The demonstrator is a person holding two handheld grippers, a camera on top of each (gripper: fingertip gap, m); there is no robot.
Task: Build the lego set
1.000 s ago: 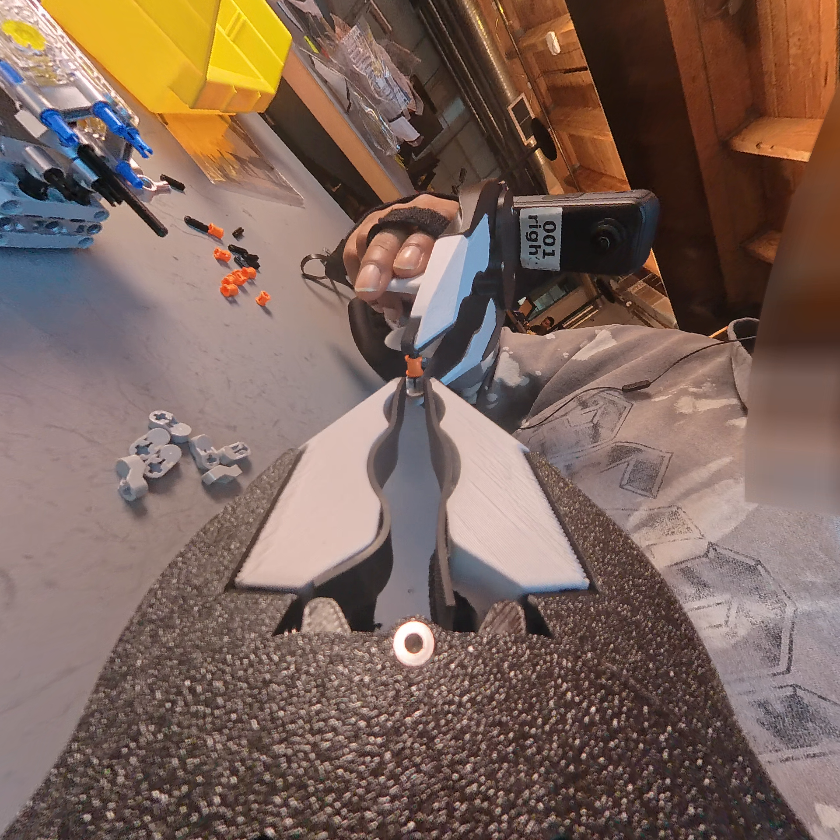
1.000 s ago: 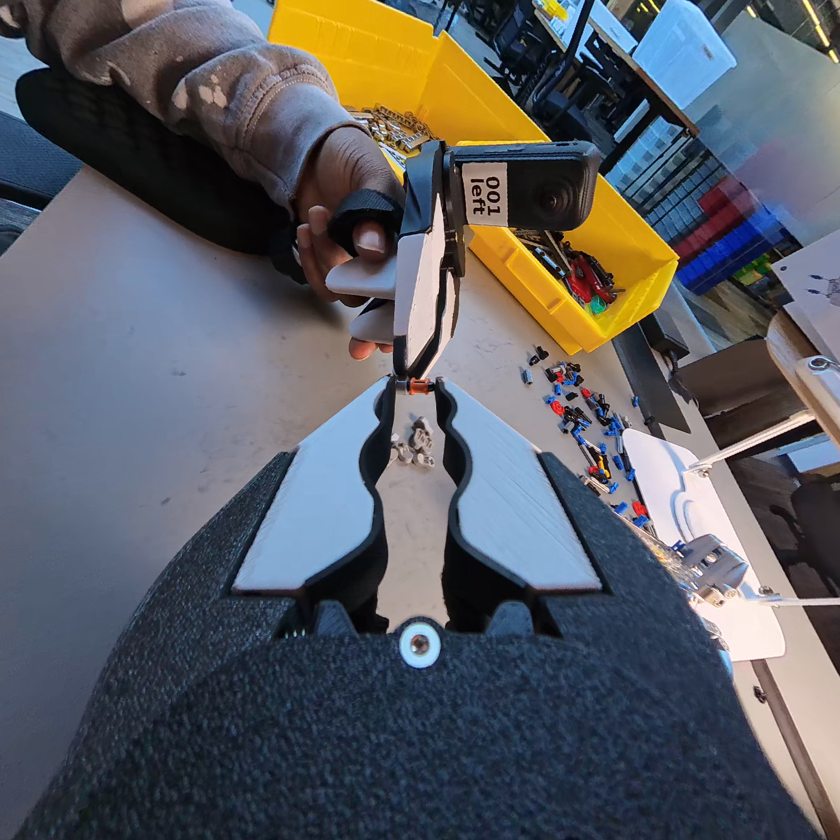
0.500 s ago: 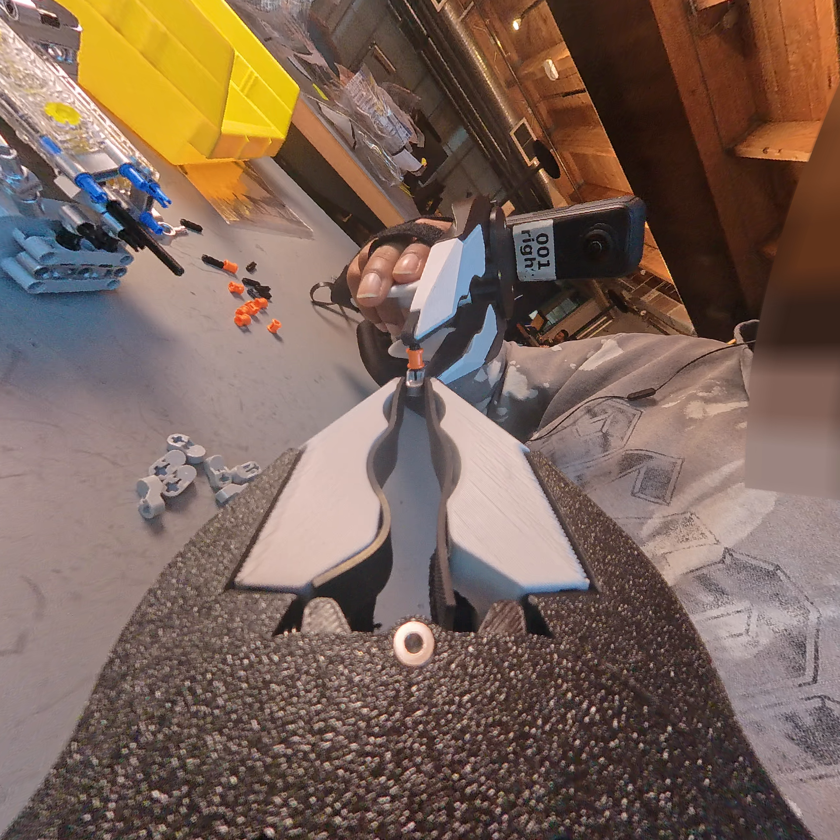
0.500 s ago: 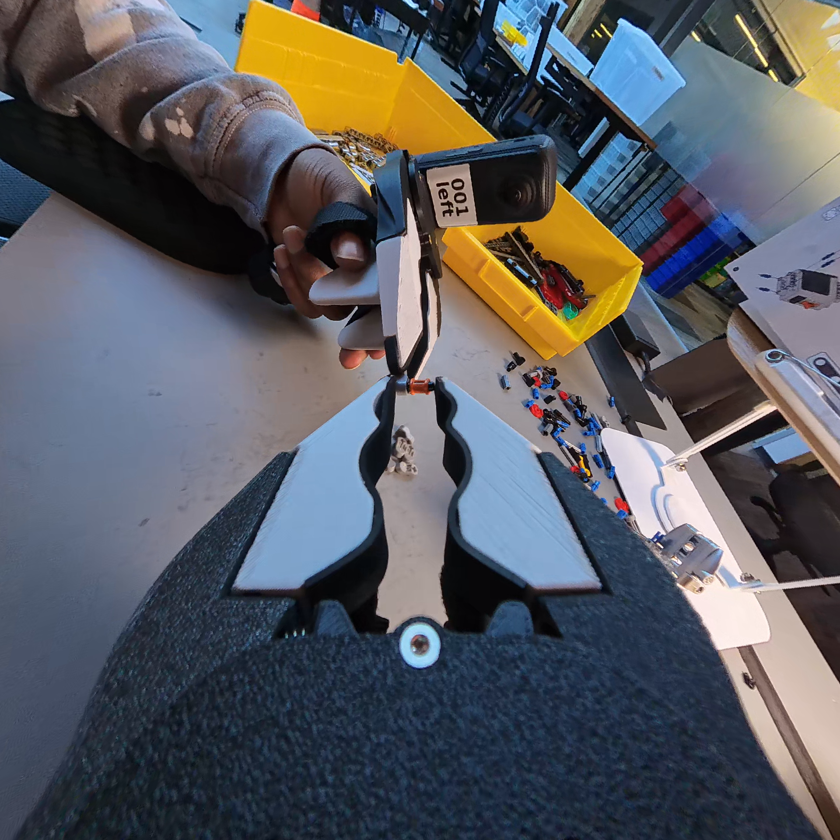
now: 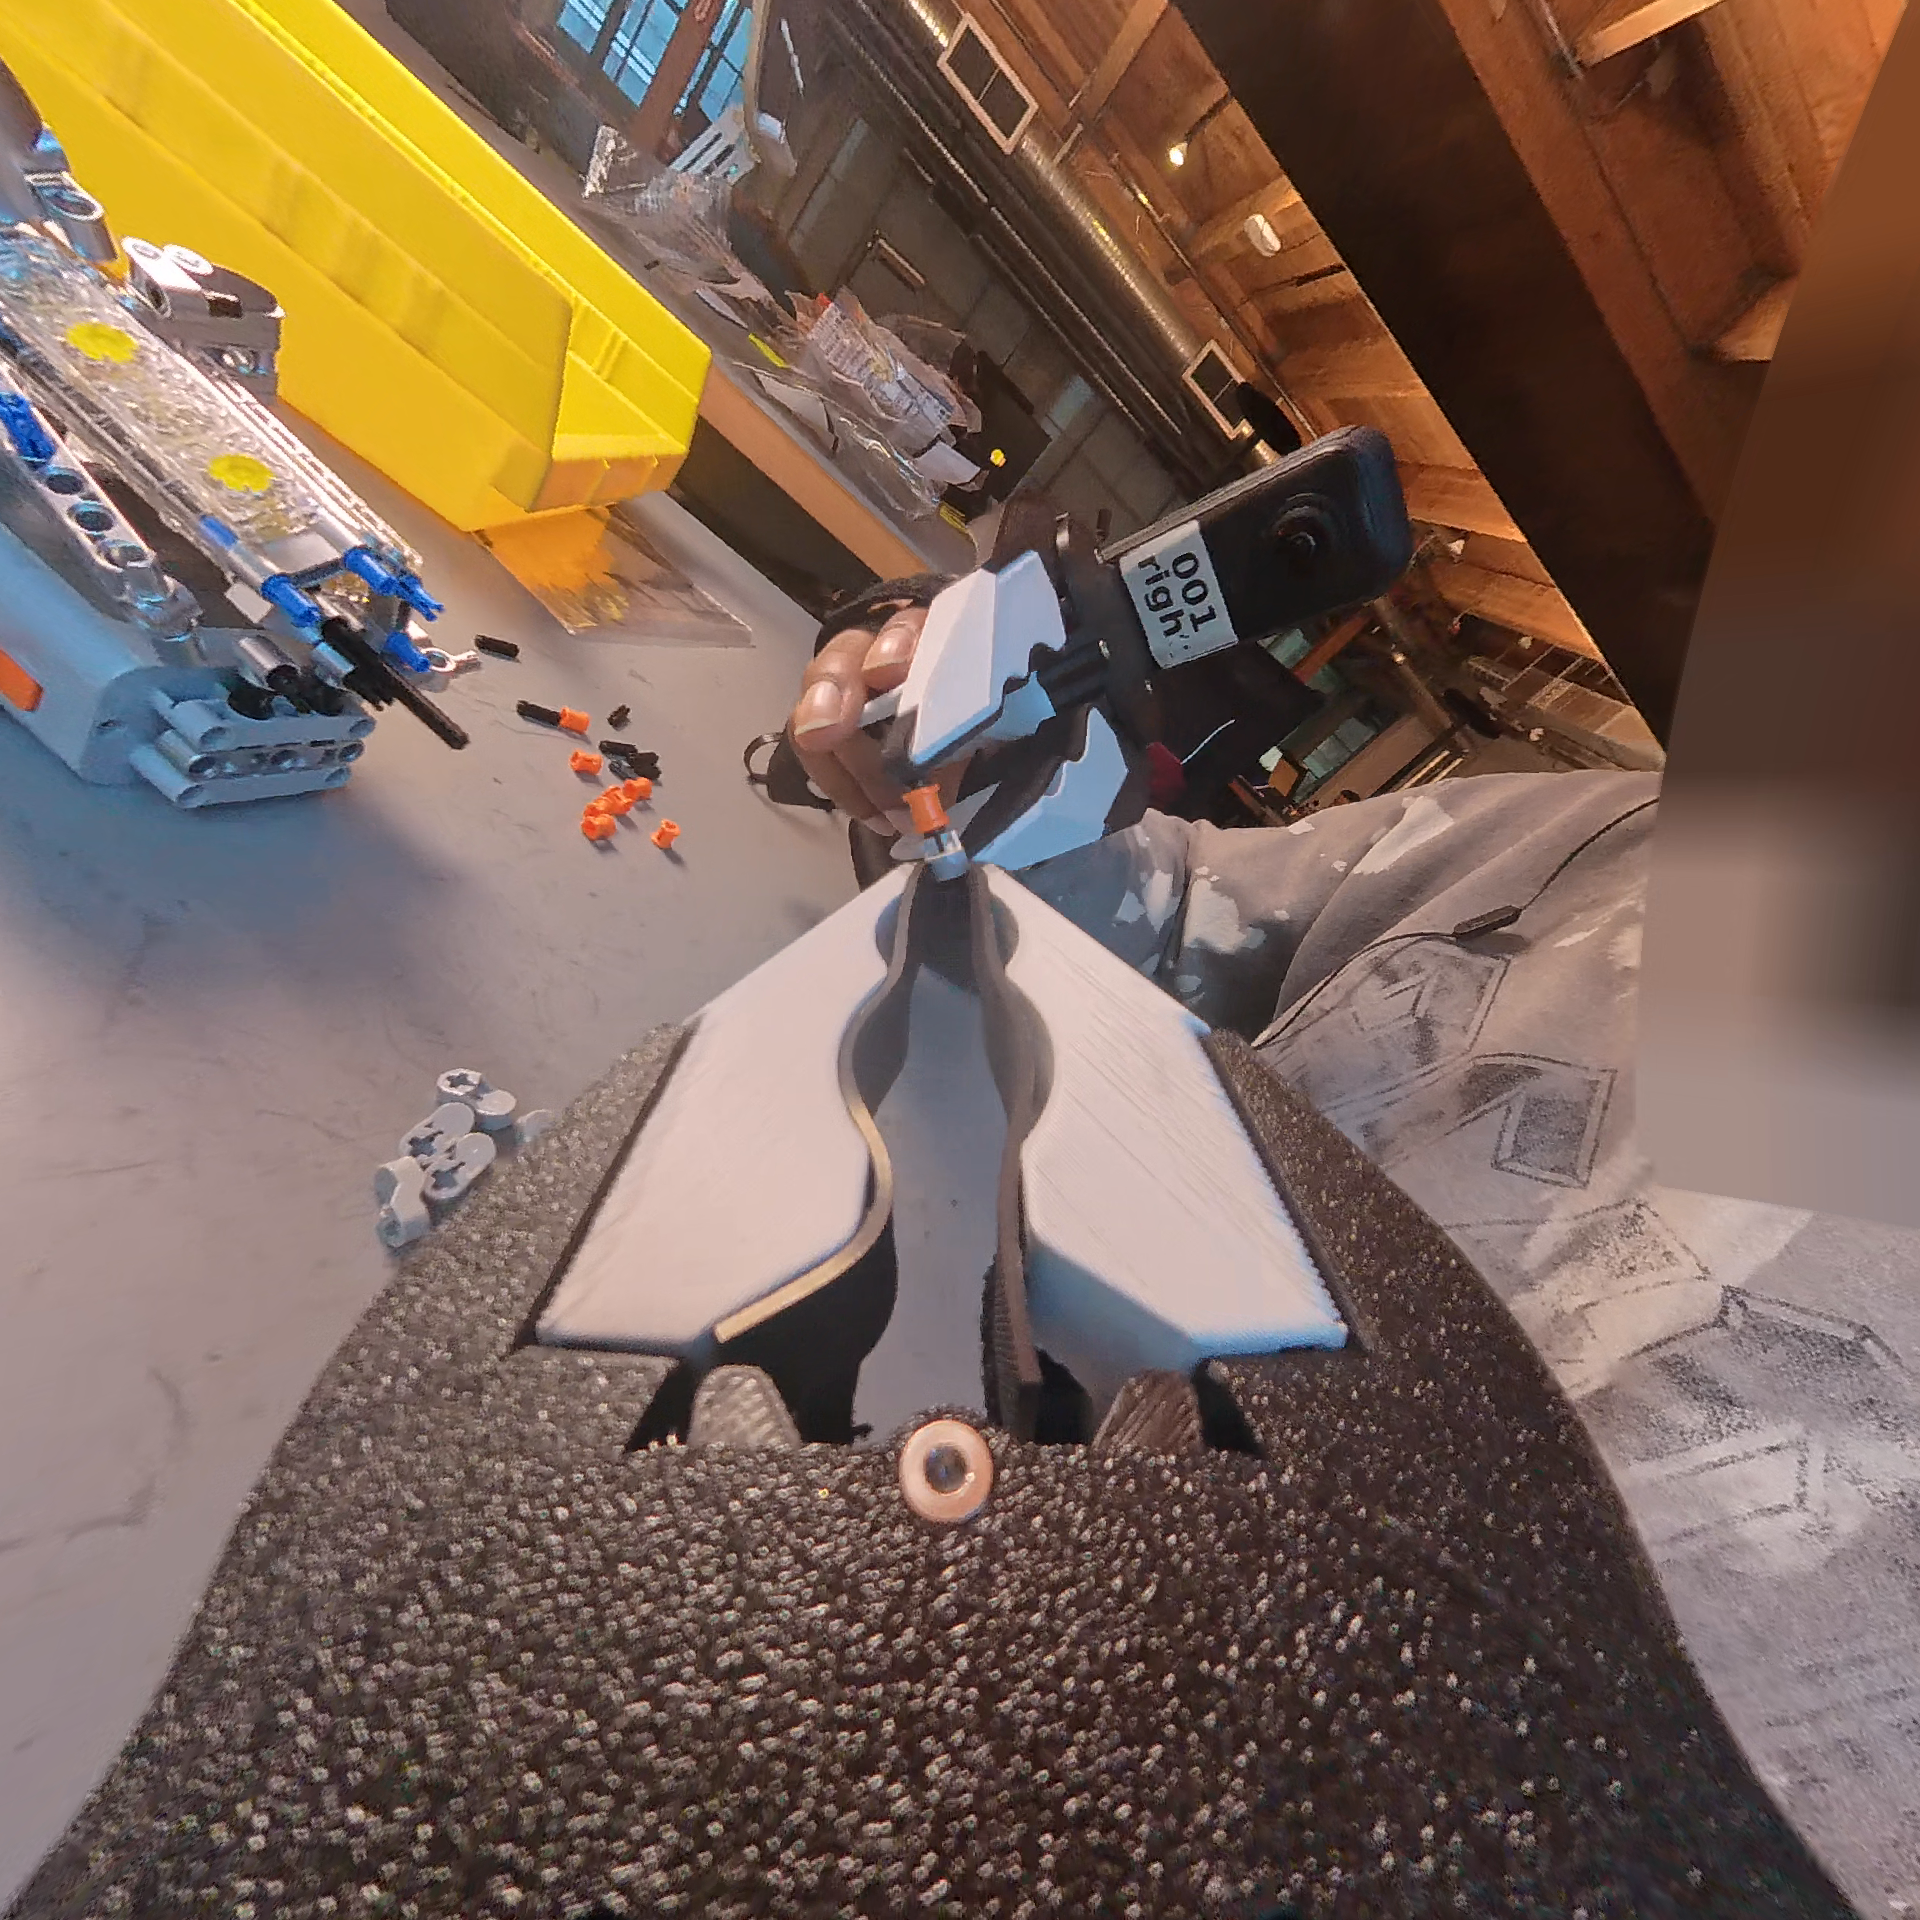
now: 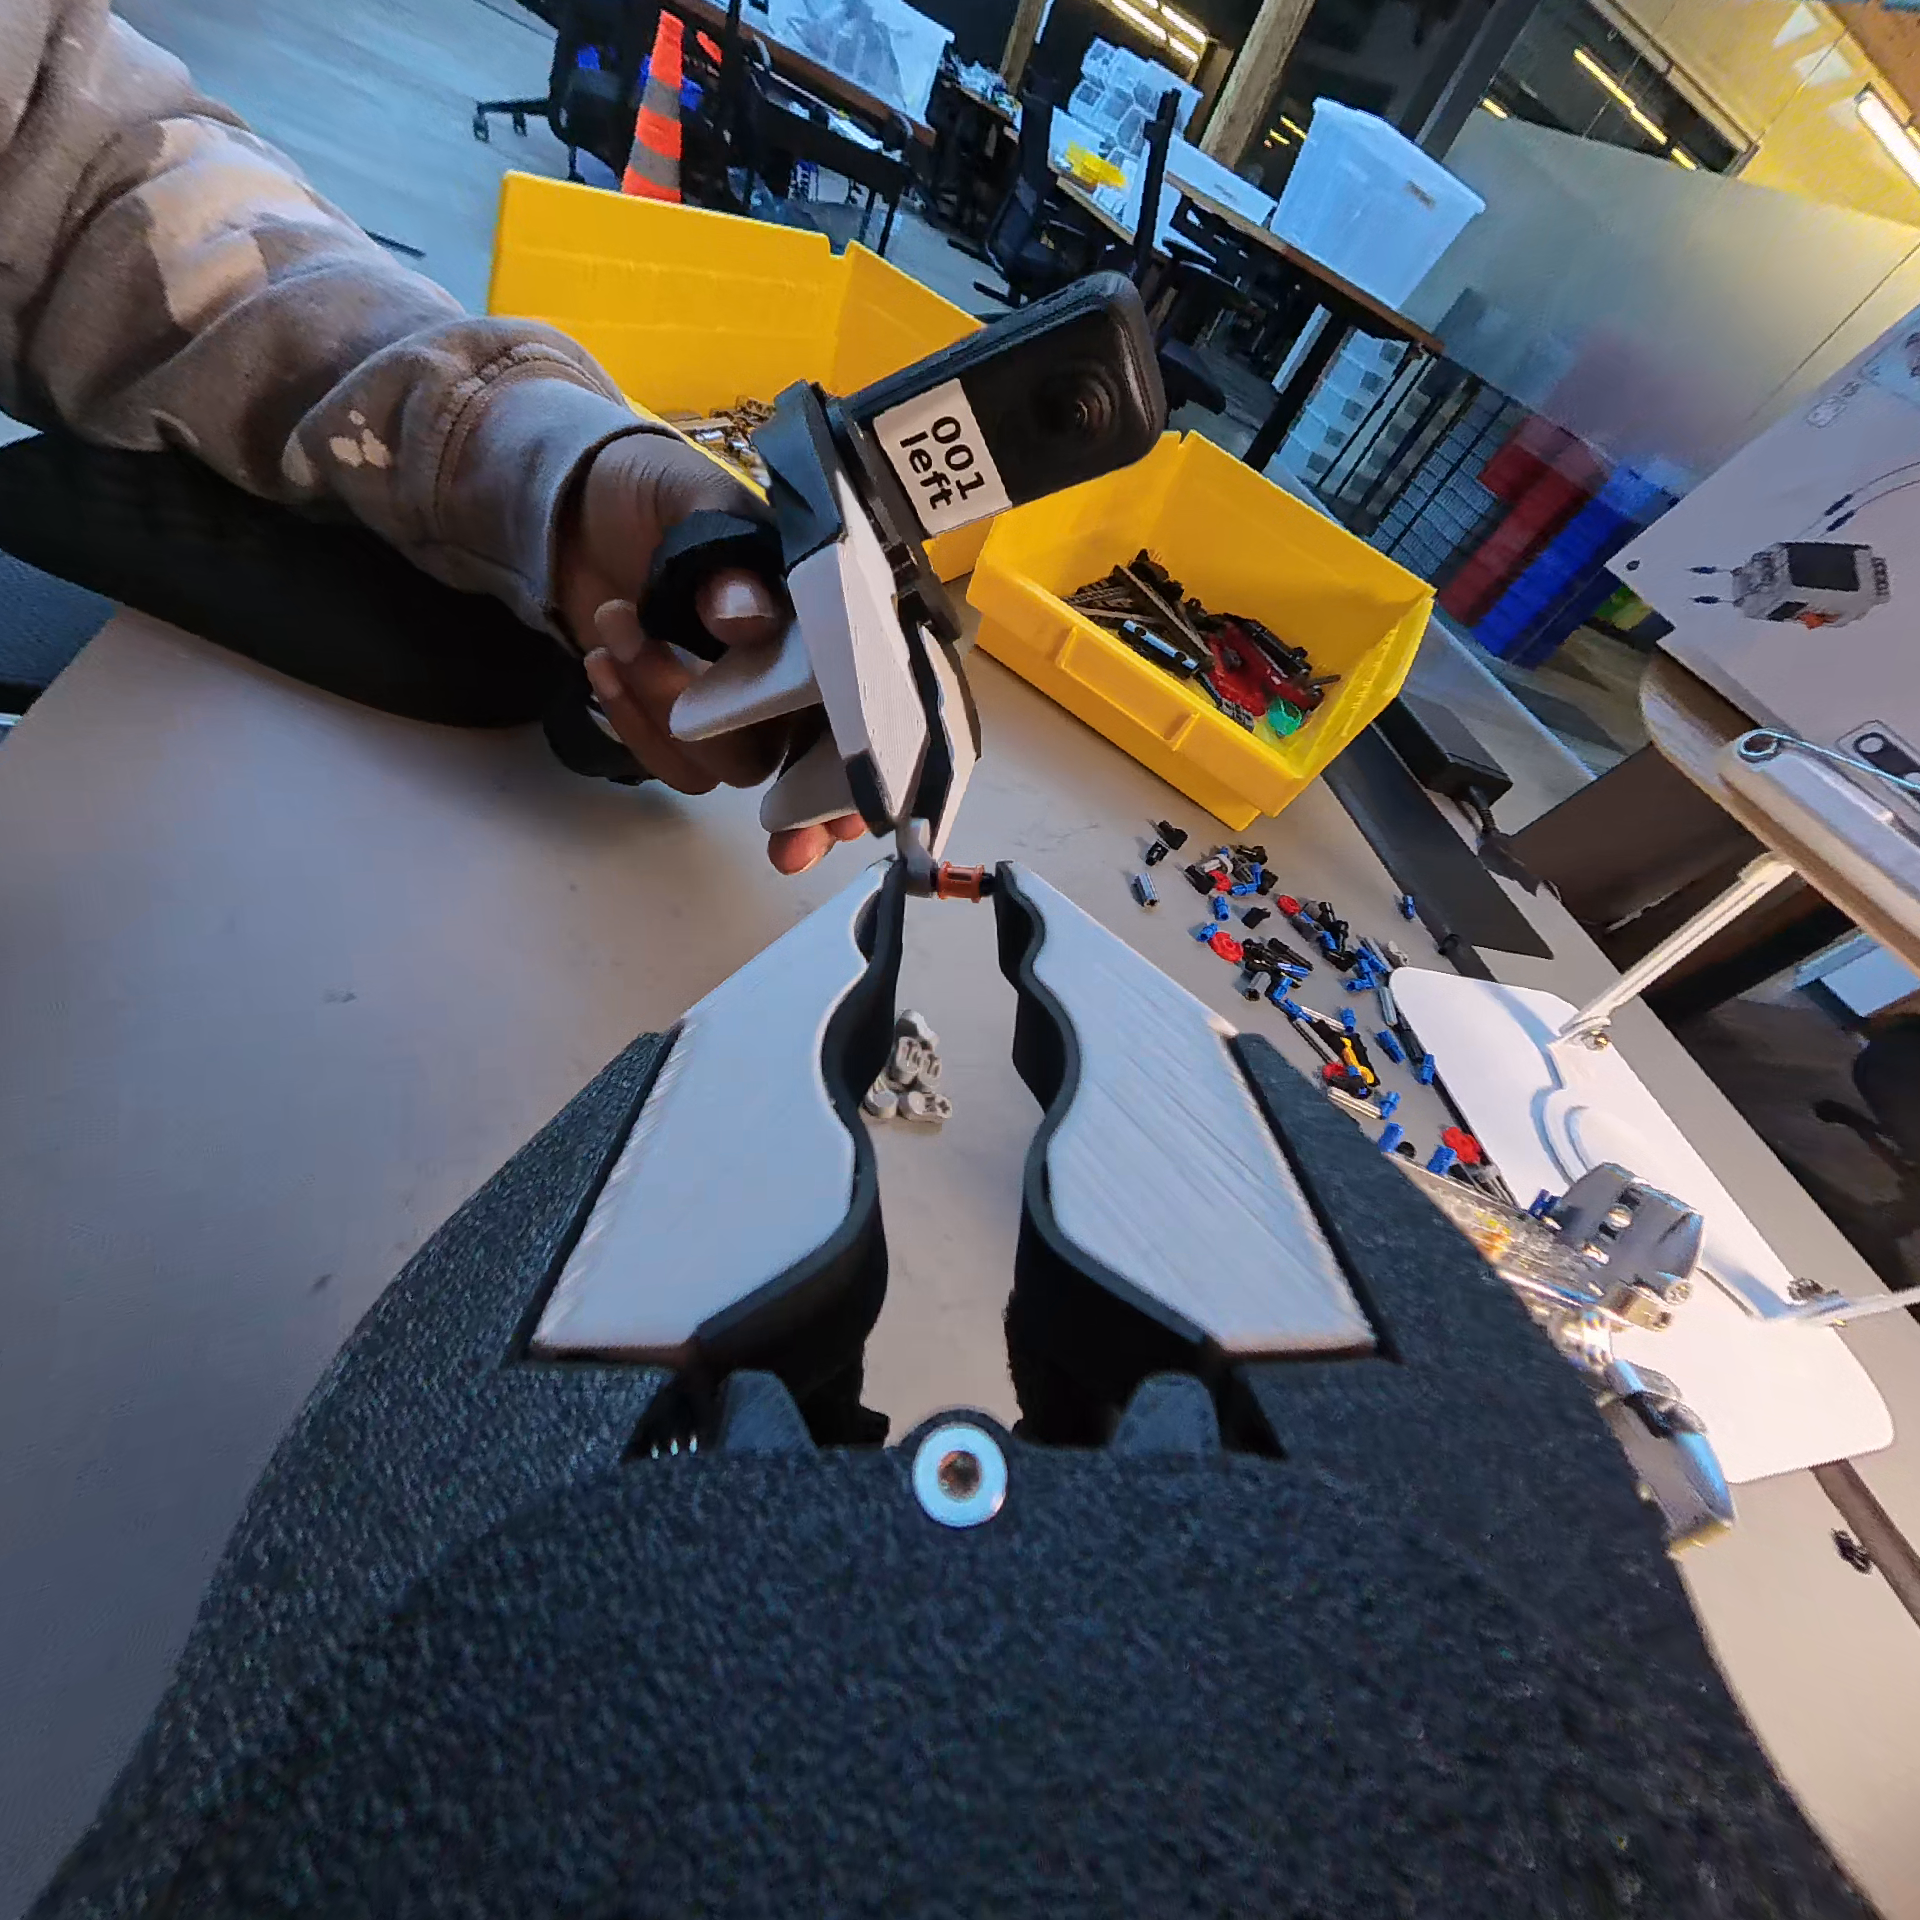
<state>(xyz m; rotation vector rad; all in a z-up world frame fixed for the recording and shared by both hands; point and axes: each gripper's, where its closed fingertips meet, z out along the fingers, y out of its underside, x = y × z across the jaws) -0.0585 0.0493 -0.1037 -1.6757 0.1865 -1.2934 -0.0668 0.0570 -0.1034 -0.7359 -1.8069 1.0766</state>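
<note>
Grippers [image 5: 940,873] [image 6: 943,878] meet mid-air on orange bush [image 6: 958,879], above table [image 6: 312,935].

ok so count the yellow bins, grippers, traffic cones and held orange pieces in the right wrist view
yellow bins: 2
grippers: 2 (left gripper, right gripper)
traffic cone: 1
orange piece held at the fingers: 1
total: 6

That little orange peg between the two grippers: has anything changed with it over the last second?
Hardly. The orange peg stays pinched between the right gripper and the left gripper, tip to tip above the table. Only the cameras tilted, showing more of the yellow bin.
</note>
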